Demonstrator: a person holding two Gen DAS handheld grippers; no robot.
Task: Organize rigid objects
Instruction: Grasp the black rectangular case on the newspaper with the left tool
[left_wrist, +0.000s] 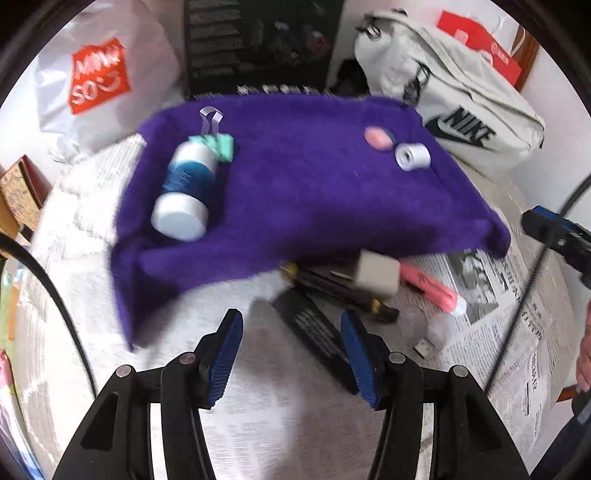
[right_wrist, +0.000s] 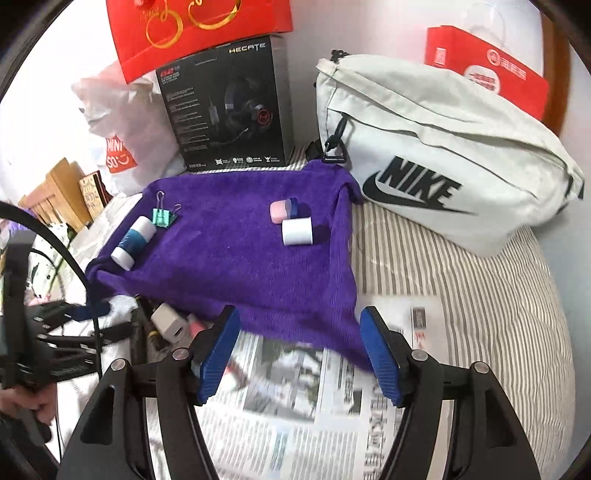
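A purple cloth lies on the bed. On it rest a white bottle with a blue label, a green binder clip, a pink-capped item and a white tape roll. Off the cloth's near edge lie a white charger cube, a pink highlighter, a black pen, a black flat case and a USB stick. My left gripper is open above the case. My right gripper is open at the cloth's near corner.
A white Nike bag sits at the back right, a black headset box and a white shopping bag at the back. Newspaper covers the striped bedding in front. A black cable hangs at right.
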